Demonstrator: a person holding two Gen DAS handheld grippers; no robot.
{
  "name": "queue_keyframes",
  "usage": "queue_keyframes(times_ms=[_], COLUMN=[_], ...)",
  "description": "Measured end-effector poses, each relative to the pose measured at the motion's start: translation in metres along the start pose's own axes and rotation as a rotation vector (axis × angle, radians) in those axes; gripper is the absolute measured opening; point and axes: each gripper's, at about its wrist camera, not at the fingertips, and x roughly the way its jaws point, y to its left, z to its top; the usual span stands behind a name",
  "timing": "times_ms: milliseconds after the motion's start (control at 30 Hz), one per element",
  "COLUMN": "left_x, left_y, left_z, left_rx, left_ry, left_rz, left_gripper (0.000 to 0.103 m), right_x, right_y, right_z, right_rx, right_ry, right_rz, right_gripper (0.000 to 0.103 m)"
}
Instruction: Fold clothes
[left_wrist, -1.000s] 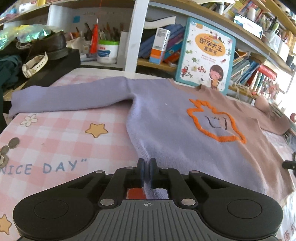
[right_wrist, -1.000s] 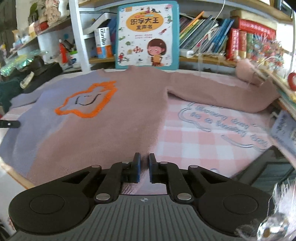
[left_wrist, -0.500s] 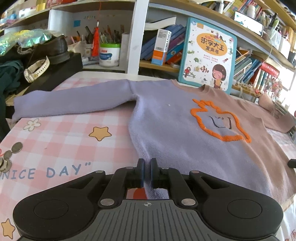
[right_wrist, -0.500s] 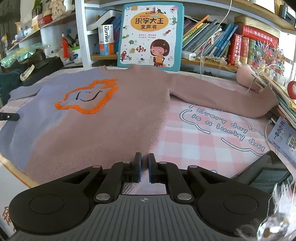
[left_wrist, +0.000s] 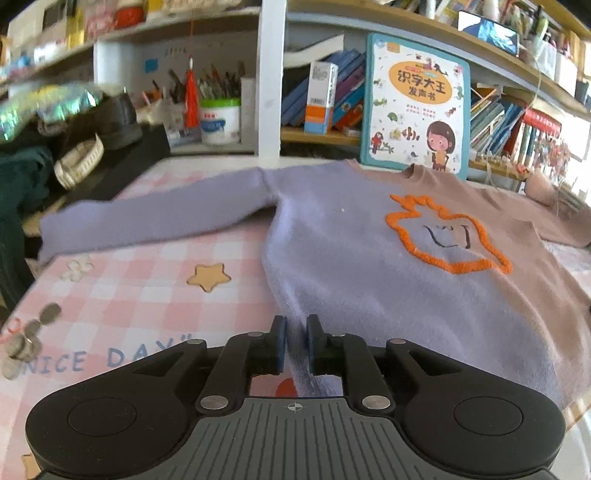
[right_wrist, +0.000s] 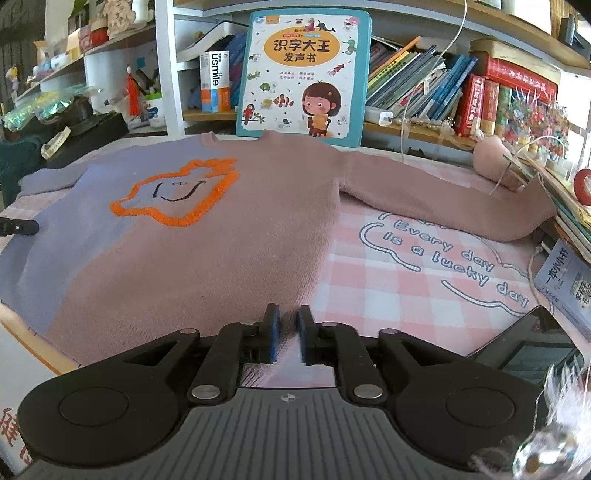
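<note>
A two-tone sweater (left_wrist: 354, 266), lilac on one half and dusty pink on the other (right_wrist: 240, 240), lies face up on the pink checked cloth with both sleeves spread. An orange outlined figure (left_wrist: 443, 236) is on its chest. My left gripper (left_wrist: 294, 334) has its jaws slightly parted around the lilac bottom hem corner. My right gripper (right_wrist: 284, 325) has its jaws slightly parted around the pink bottom hem corner. The left gripper's tip (right_wrist: 18, 227) shows at the far left of the right wrist view.
A children's book (right_wrist: 303, 70) leans on the shelf behind the collar. Shoes and a black box (left_wrist: 110, 147) stand at the back left, coins (left_wrist: 29, 339) at the left edge. A tablet (right_wrist: 532, 354) and a book (right_wrist: 565, 280) lie at the right.
Both grippers' jaws have parted a little on the hem corners that they were pinching. Both views have drawn back slightly, and the sweater lies flatter.
</note>
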Motion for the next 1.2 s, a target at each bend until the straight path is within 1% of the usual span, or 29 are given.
queue_keyframes(times_ms=[33, 67, 100, 167, 200, 267, 333, 400, 433, 533, 600, 767, 867, 1067, 1200], left_x=[-0.003, -0.006, -0.009, -0.016, -0.019, -0.025, -0.028, -0.028, -0.027, -0.025, -0.024, -0.025, -0.026, -0.027, -0.026], left_y=[-0.003, -0.006, -0.009, -0.015, -0.018, -0.024, -0.031, -0.038, -0.041, -0.048, -0.05, -0.05, -0.051, -0.054, -0.053], left_z=[0.0, 0.001, 0.001, 0.002, 0.002, 0.003, 0.004, 0.003, 0.002, 0.002, 0.001, 0.001, 0.0, -0.001, -0.001], left_rx=[0.004, 0.007, 0.01, 0.016, 0.019, 0.025, 0.037, 0.061, 0.071, 0.086, 0.085, 0.061, 0.066, 0.101, 0.104], left_ry=[-0.016, -0.033, -0.049, -0.083, -0.099, -0.133, -0.155, -0.161, -0.162, -0.165, -0.166, -0.184, -0.188, -0.193, -0.192], left_rz=[-0.003, -0.006, -0.01, -0.017, -0.02, -0.027, -0.036, -0.049, -0.052, -0.055, -0.054, -0.059, -0.064, -0.036, -0.028], left_gripper=[0.02, 0.029, 0.035, 0.059, 0.062, 0.069, 0.073, 0.077, 0.081, 0.086, 0.09, 0.094, 0.096, 0.097, 0.098], right_x=[-0.001, -0.002, -0.004, -0.008, -0.009, -0.012, -0.013, -0.013, -0.012, -0.011, -0.009, -0.007, -0.005, 0.001, 0.004], right_y=[0.0, 0.0, -0.001, -0.002, -0.003, -0.002, 0.0, 0.003, 0.005, 0.011, 0.014, 0.023, 0.028, 0.04, 0.047], right_z=[0.0, 0.0, 0.0, 0.001, 0.003, 0.004, 0.005, 0.005, 0.005, 0.003, 0.002, 0.003, 0.006, 0.011, 0.014], right_rx=[-0.003, -0.004, -0.001, 0.013, 0.021, 0.033, 0.033, 0.021, 0.014, -0.003, -0.016, -0.053, -0.081, -0.125, -0.146], right_ry=[-0.006, -0.016, -0.029, -0.06, -0.076, -0.106, -0.129, -0.138, -0.141, -0.15, -0.155, -0.183, -0.2, -0.21, -0.216], right_rz=[-0.01, -0.022, -0.03, -0.034, -0.034, -0.027, -0.019, -0.014, -0.014, -0.013, -0.012, -0.02, -0.014, 0.005, 0.017], right_gripper=[0.025, 0.035, 0.039, 0.048, 0.05, 0.06, 0.066, 0.069, 0.071, 0.079, 0.08, 0.09, 0.093, 0.093, 0.094])
